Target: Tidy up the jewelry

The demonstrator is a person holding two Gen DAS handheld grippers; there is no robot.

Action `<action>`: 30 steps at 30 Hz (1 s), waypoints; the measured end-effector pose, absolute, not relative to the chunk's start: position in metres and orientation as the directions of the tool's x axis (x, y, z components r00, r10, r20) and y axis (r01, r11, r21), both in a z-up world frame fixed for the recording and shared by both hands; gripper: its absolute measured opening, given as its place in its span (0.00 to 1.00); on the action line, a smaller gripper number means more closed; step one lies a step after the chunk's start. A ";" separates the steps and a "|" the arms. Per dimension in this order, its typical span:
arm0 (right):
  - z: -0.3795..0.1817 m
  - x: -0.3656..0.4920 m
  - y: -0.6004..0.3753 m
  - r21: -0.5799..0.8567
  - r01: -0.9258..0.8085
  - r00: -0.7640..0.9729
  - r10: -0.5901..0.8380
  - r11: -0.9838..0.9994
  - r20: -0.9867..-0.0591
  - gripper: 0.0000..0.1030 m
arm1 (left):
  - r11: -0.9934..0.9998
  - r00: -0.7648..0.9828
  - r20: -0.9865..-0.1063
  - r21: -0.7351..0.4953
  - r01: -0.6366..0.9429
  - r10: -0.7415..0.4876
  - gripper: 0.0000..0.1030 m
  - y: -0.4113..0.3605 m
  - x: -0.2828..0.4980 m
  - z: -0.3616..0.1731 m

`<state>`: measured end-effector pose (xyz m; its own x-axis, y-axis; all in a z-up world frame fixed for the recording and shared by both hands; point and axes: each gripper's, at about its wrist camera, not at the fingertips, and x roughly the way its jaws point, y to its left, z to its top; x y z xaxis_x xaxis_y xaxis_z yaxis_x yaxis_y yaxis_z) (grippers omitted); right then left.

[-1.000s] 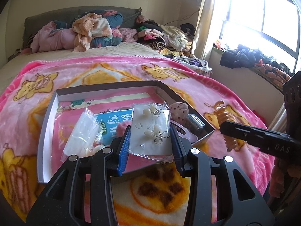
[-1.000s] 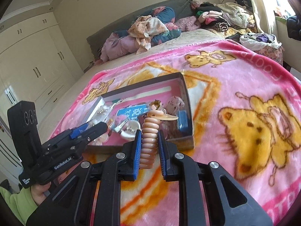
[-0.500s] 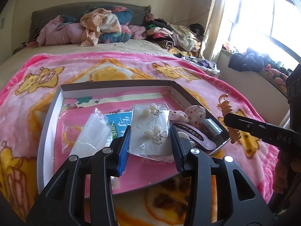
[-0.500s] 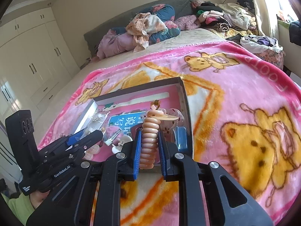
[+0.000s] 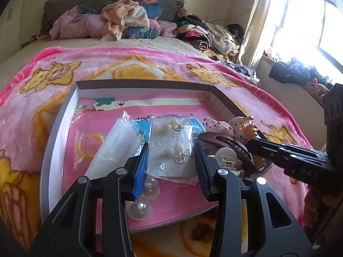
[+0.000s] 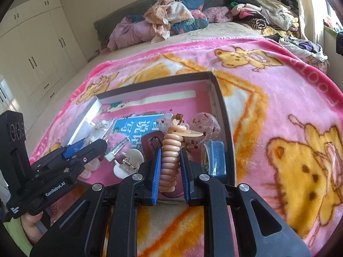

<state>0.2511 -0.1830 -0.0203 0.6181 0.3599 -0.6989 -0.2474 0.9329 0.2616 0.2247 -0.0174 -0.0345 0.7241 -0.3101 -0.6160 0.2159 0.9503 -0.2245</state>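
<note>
Left gripper (image 5: 171, 160) clamped on bagged earring card (image 5: 171, 150), right gripper (image 6: 170, 169) pinching spiral hair tie (image 6: 170, 162), jaws just easing apart; both over shallow box (image 5: 55, 128). Lower gently into bare spots, then release.

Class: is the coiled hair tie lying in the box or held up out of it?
Held up: the right tongs clamp the coiled hair tie above the box.
</note>
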 end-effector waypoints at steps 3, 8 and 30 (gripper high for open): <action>-0.023 0.251 -0.185 0.274 -0.242 0.614 0.366 0.931 -0.700 0.19 | 0.950 0.723 -0.617 -0.223 0.217 -0.310 0.33 -0.018 0.224 -0.035; -0.022 0.243 -0.192 0.283 -0.236 0.629 0.368 0.930 -0.685 0.37 | 0.952 0.725 -0.617 -0.211 0.221 -0.305 0.48 -0.018 0.221 -0.033; 0.030 0.145 -0.215 0.156 -0.259 0.826 0.303 0.953 -0.475 0.94 | 0.968 0.798 -0.547 -0.150 0.203 -0.252 0.89 -0.022 0.154 0.003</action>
<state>0.1451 -0.2153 0.0295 0.8264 0.3026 -0.4749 -0.2594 0.9531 0.1558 0.1538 -0.0224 0.0029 0.7981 -0.2523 -0.5472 0.2033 0.9676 -0.1497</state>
